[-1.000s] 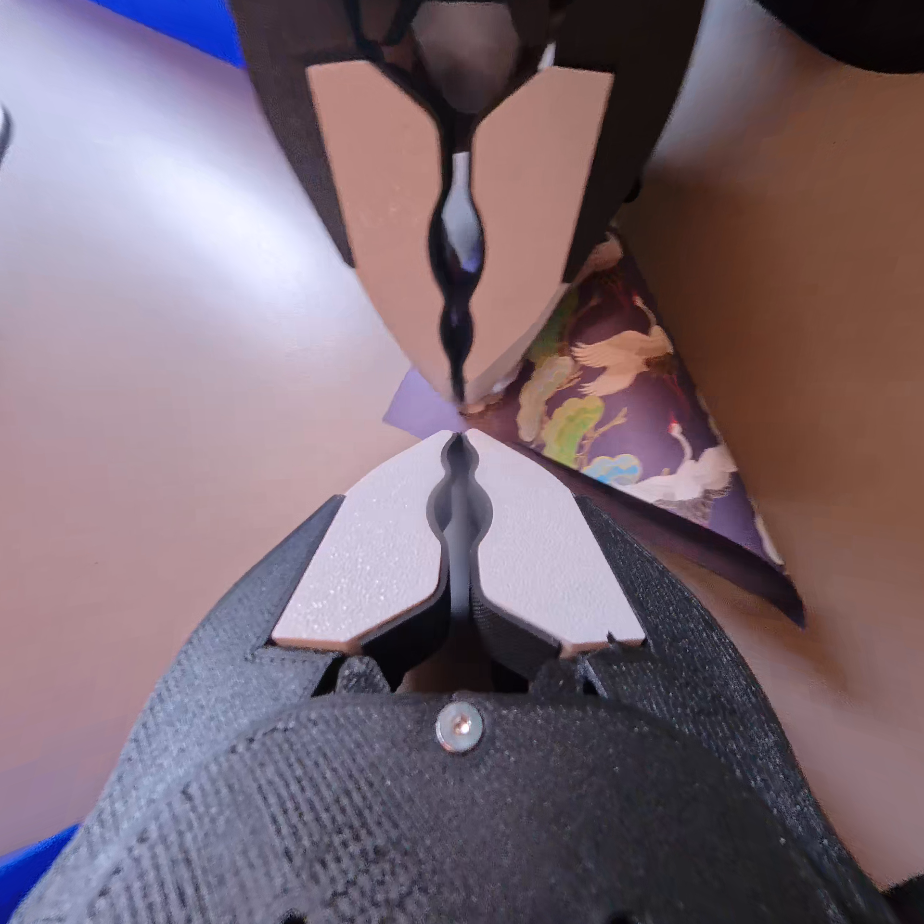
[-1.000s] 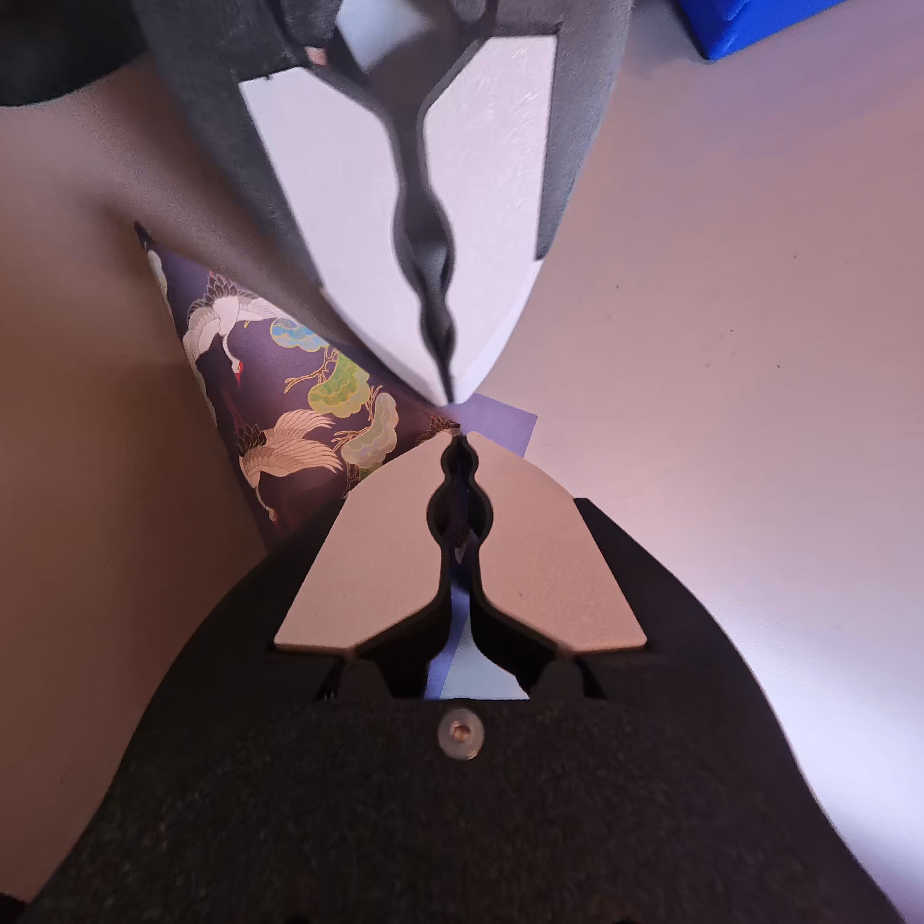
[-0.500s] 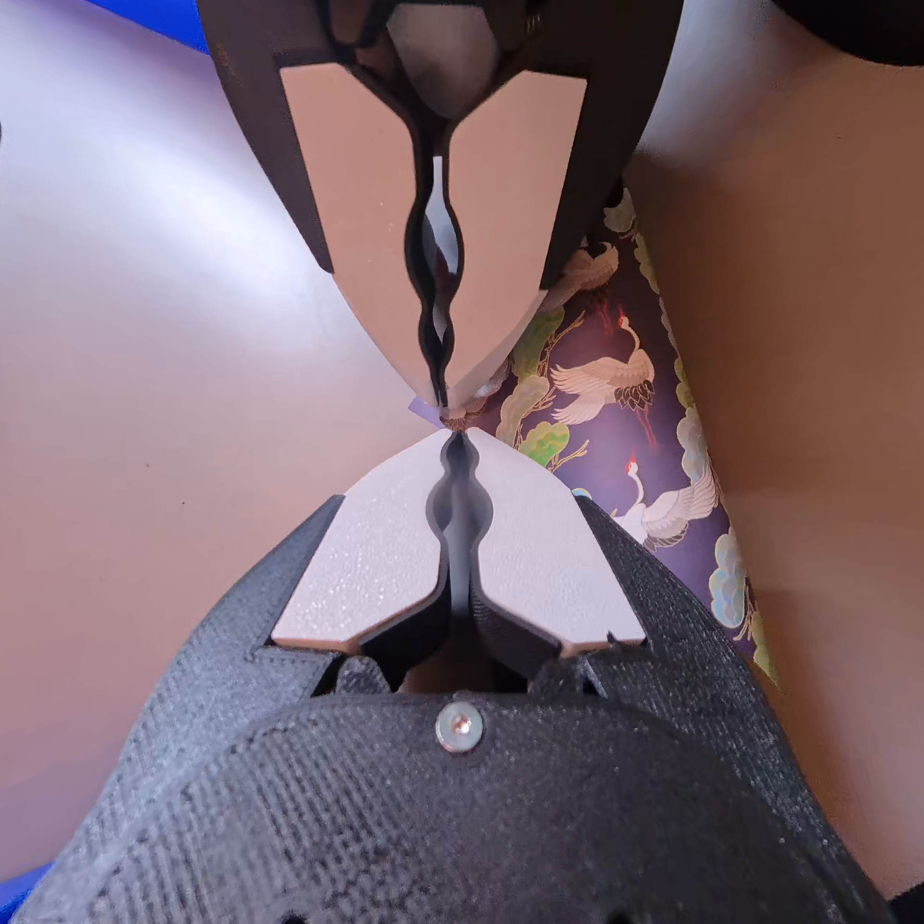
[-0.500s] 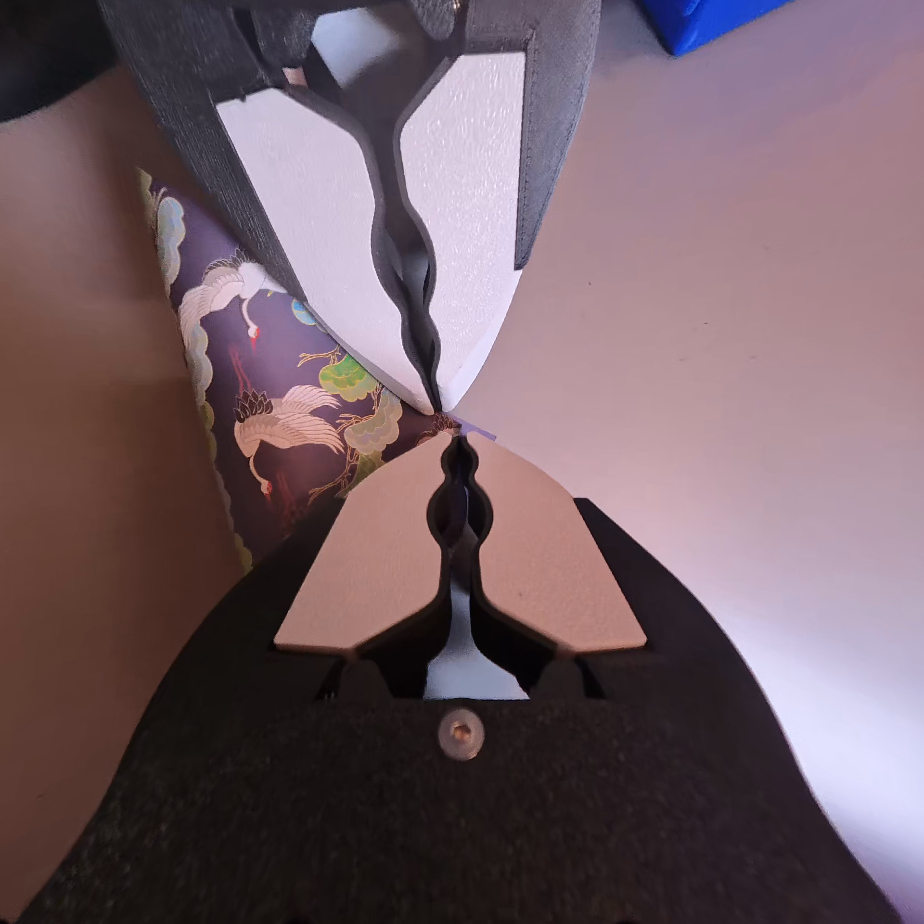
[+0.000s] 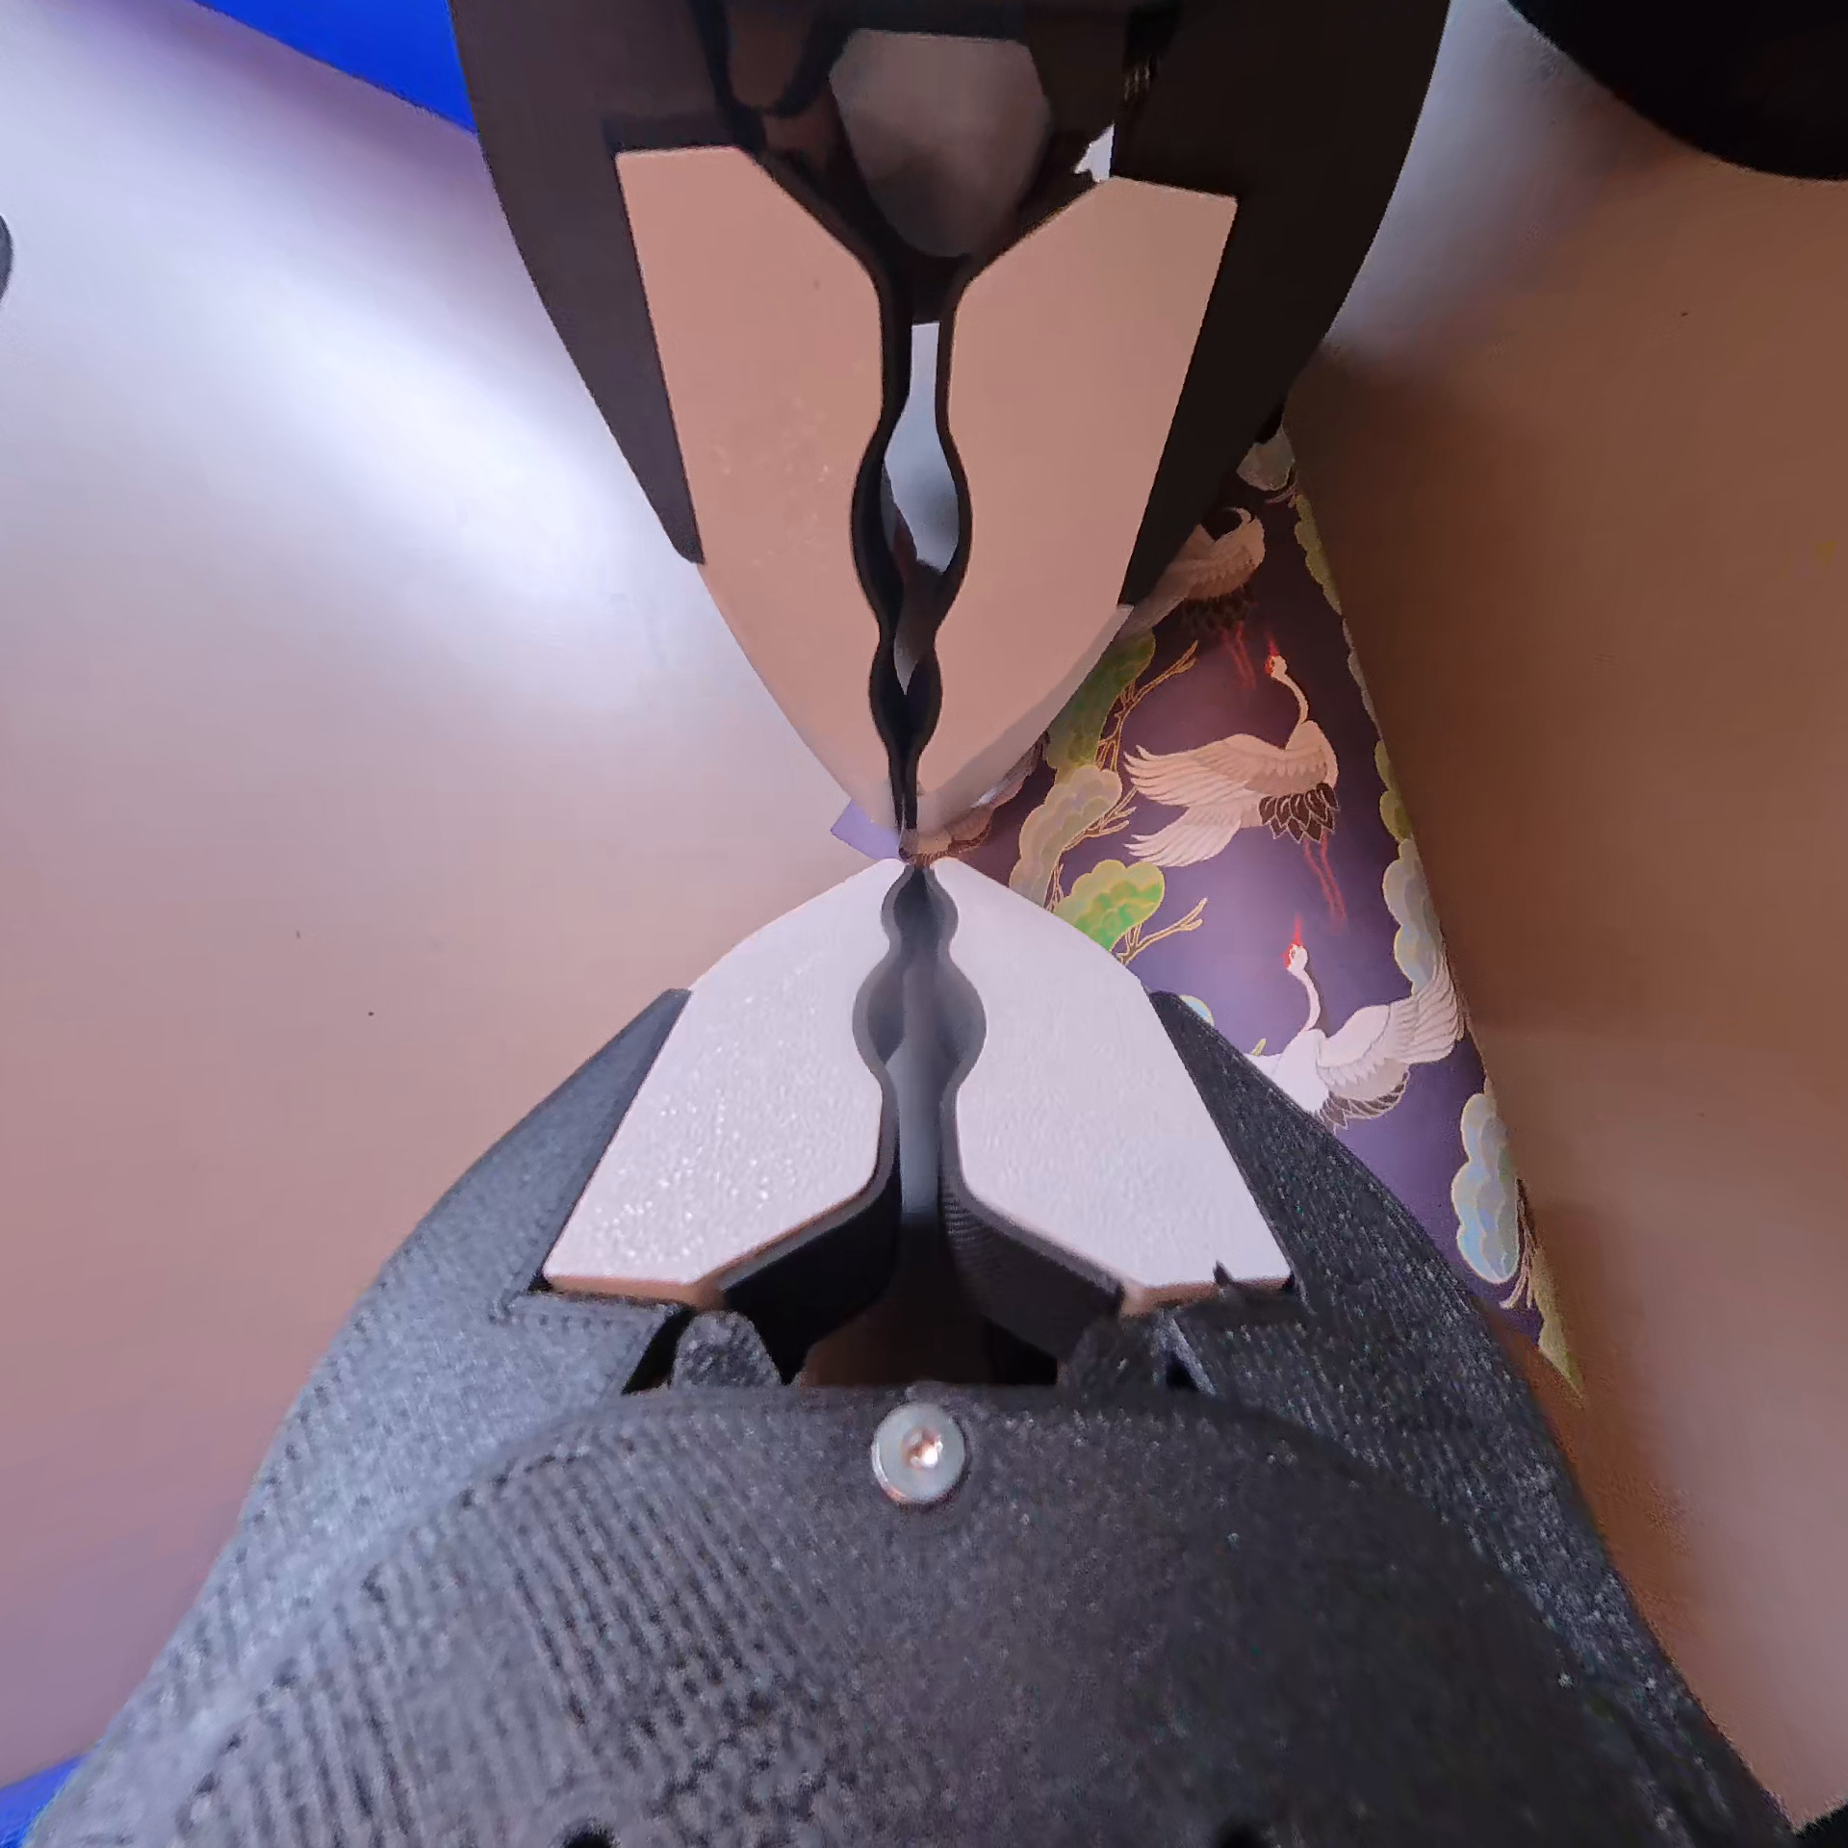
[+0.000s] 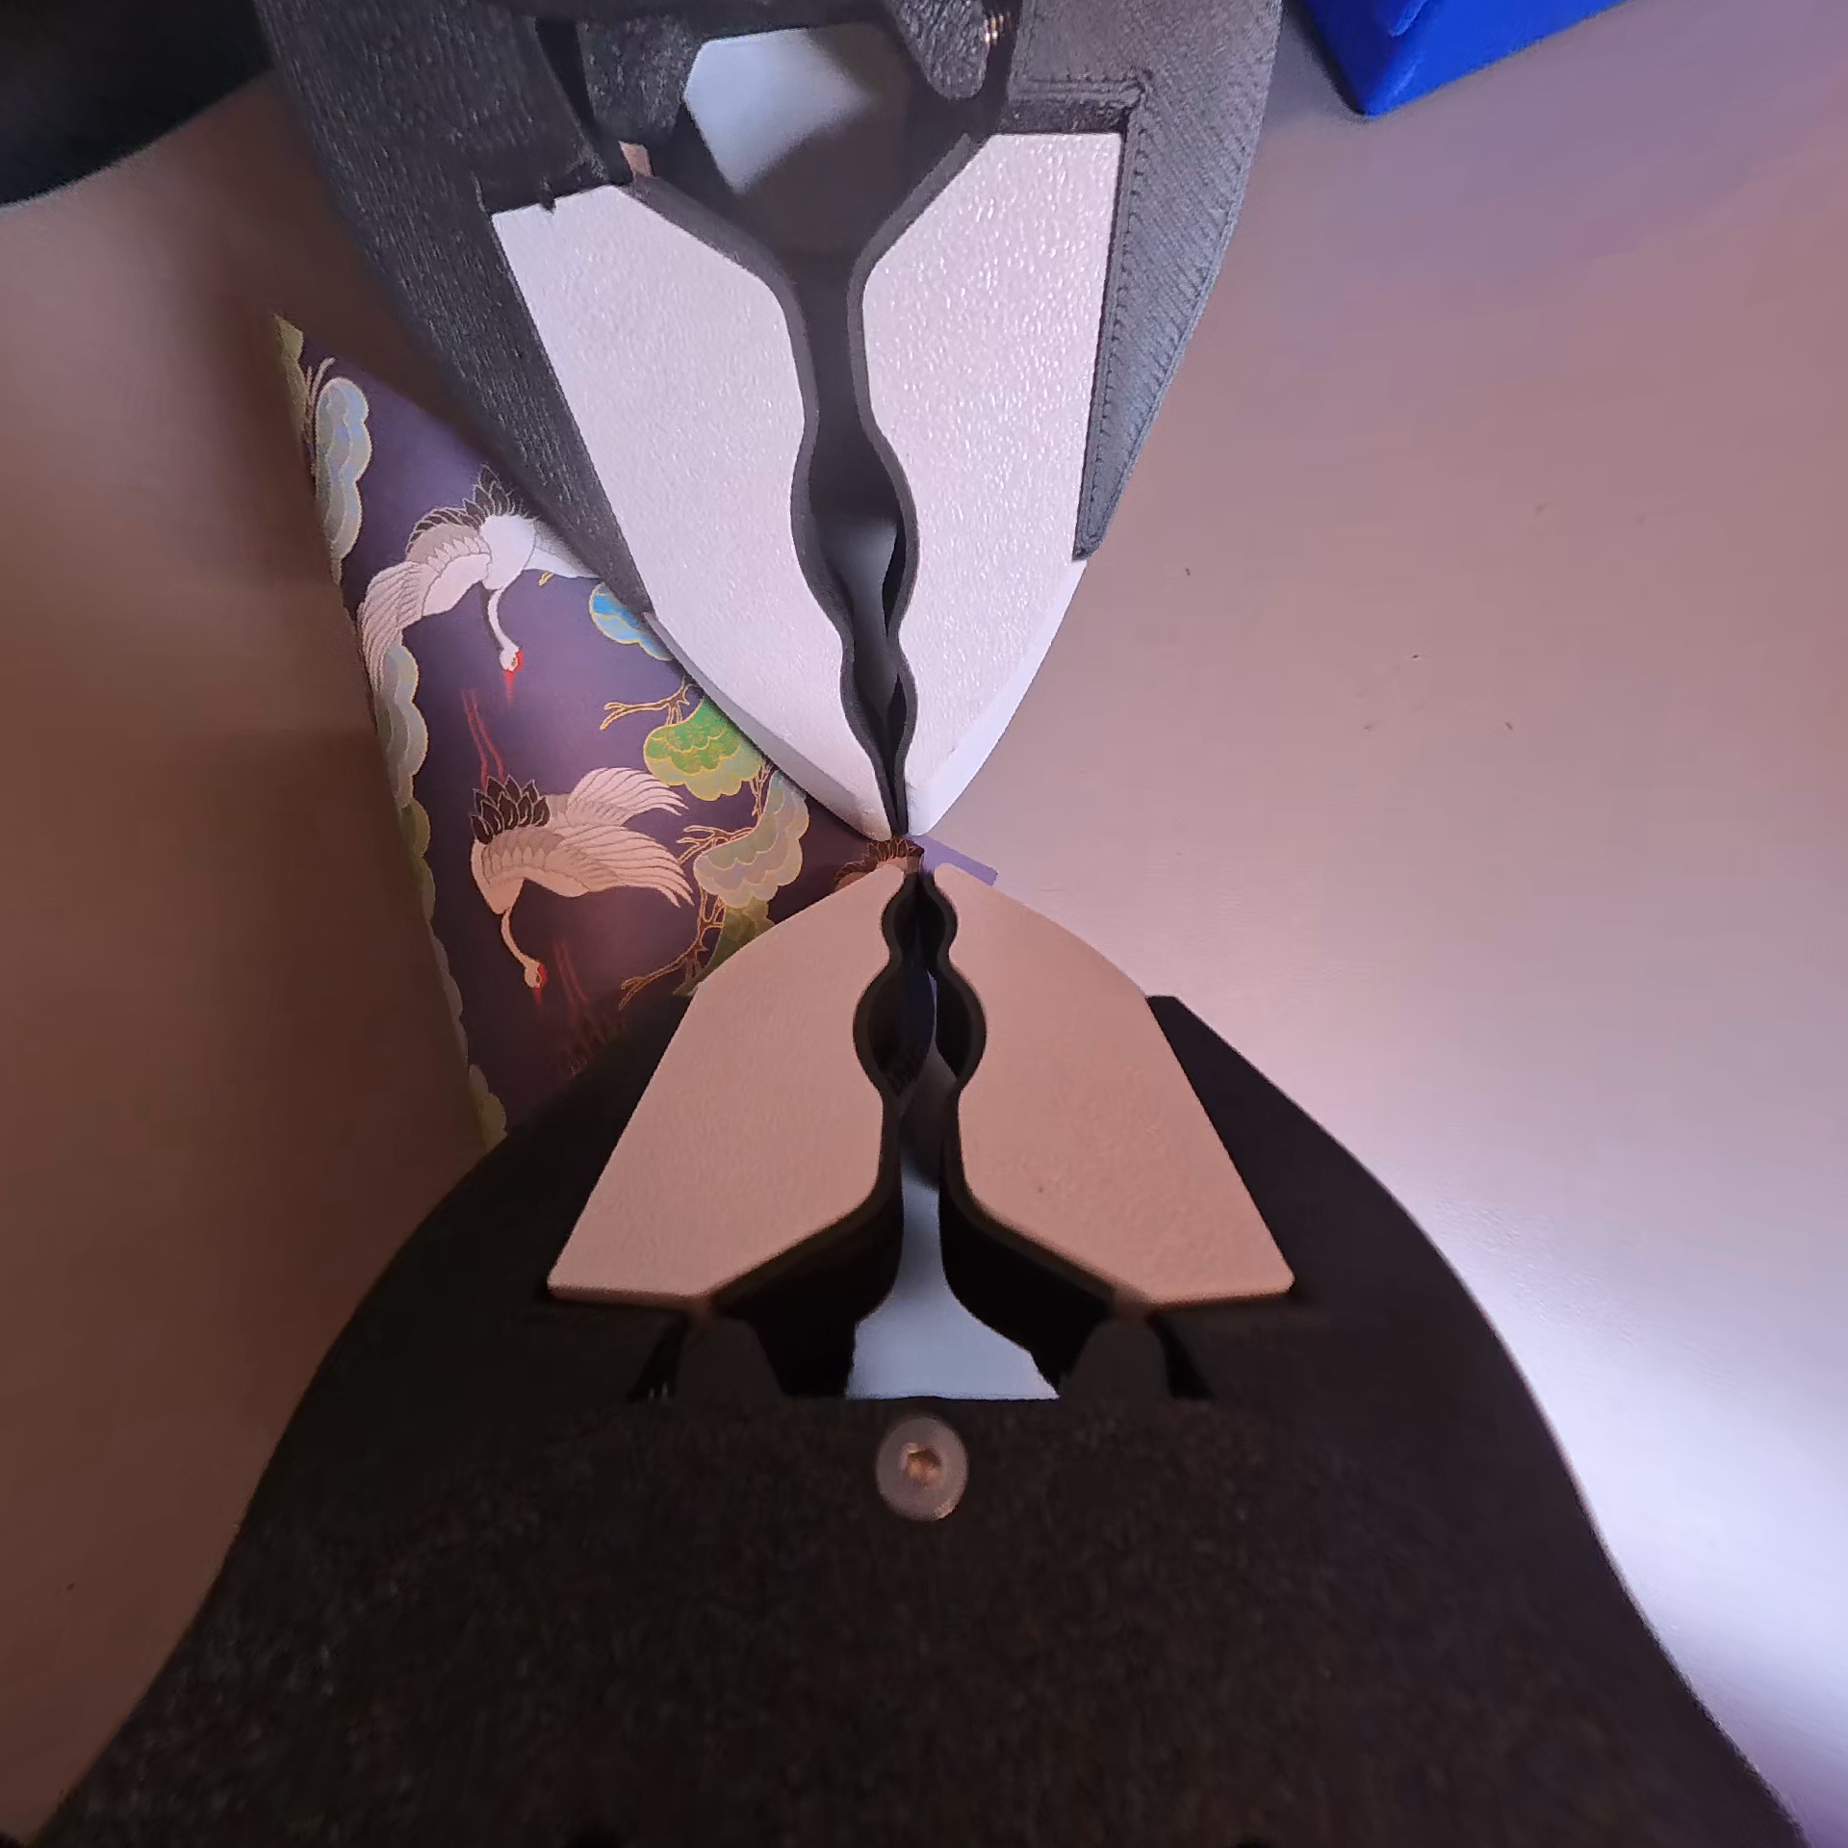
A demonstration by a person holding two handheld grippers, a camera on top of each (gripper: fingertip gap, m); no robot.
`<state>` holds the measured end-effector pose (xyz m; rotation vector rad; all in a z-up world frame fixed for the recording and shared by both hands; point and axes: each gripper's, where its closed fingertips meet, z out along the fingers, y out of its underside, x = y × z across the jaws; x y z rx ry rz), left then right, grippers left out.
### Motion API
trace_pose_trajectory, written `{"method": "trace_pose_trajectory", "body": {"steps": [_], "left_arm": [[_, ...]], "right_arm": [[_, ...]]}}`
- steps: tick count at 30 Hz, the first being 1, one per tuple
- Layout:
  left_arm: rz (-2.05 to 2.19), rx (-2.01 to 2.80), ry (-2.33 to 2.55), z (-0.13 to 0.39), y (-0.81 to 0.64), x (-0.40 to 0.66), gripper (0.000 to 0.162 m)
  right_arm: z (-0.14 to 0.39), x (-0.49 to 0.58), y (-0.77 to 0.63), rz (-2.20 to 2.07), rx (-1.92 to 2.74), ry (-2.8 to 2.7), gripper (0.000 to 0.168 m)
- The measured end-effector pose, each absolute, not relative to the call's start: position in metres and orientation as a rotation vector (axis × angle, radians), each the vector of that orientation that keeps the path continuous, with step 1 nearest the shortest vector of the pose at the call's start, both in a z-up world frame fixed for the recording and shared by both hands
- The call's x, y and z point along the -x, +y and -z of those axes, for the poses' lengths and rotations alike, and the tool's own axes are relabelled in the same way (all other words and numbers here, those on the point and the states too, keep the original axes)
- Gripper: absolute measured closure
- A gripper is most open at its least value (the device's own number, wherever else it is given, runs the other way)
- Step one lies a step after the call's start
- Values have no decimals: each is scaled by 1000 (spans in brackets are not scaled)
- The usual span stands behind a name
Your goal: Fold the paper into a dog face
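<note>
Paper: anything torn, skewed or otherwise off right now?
No tears visible. The paper shows its crane-print side; a plain lilac sliver sticks out past the fold where the left gripper and right gripper tips meet, so the edges look slightly misaligned.

glossy patterned paper (image 5: 1290, 900); rough matt plastic left gripper (image 5: 915, 872); smooth table (image 5: 350, 700).
</note>
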<state>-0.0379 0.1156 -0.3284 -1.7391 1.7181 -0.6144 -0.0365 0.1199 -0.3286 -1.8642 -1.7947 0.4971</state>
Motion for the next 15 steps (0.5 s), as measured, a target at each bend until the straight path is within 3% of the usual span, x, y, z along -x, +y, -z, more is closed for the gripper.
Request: {"method": "trace_pose_trajectory", "body": {"steps": [15], "left_arm": [[587,1753,1707,329,123,45,162]], "right_arm": [[328,39,121,-494,1835,-1793,168]]}}
